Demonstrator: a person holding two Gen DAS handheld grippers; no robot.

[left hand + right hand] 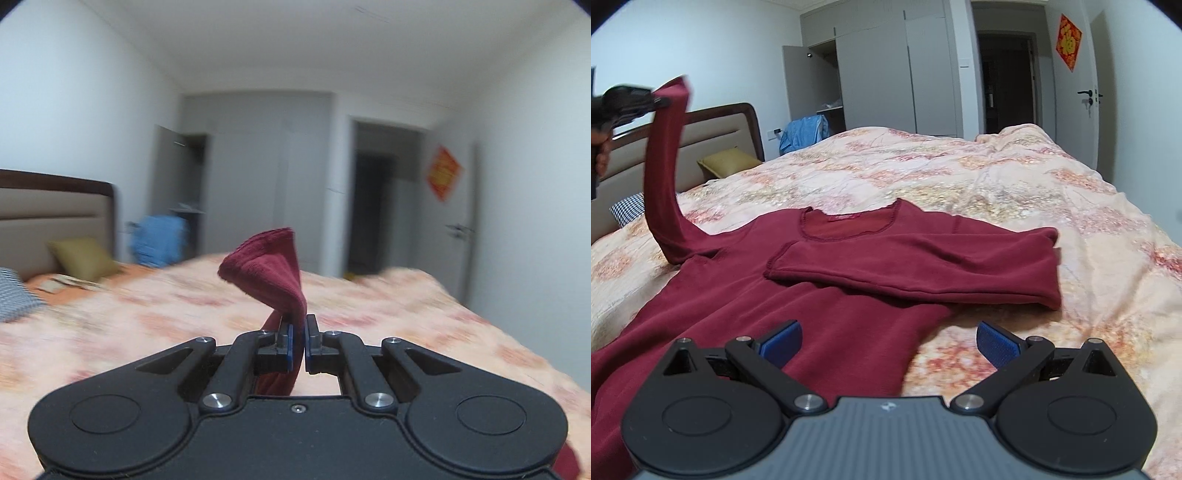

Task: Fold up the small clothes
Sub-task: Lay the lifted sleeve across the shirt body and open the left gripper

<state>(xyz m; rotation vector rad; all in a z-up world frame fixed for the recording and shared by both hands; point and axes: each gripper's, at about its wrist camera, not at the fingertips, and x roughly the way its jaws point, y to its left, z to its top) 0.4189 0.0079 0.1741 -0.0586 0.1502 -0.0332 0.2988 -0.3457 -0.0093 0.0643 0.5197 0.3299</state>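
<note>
Soft, light, floppy shirt [820, 295] mid-bed [1015, 177]: L gripper [297, 341] clamped on cuff, sleeve lifted; R gripper [888, 345] jaws apart, empty; best grabbed at hems/cuffs.

No text can be read: the red sign [1069, 41] on the door bears a blurred gold character, and the shirt's neck label [842, 218] is too small.

A floral-quilted bed [997, 177] carries a maroon shirt [820, 295], an olive pillow [729, 160] and perhaps a checked cushion [628, 212].

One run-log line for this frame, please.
left gripper: shut on sleeve, lifted | right gripper: open, empty | other sleeve: folded across shirt | bed
</note>
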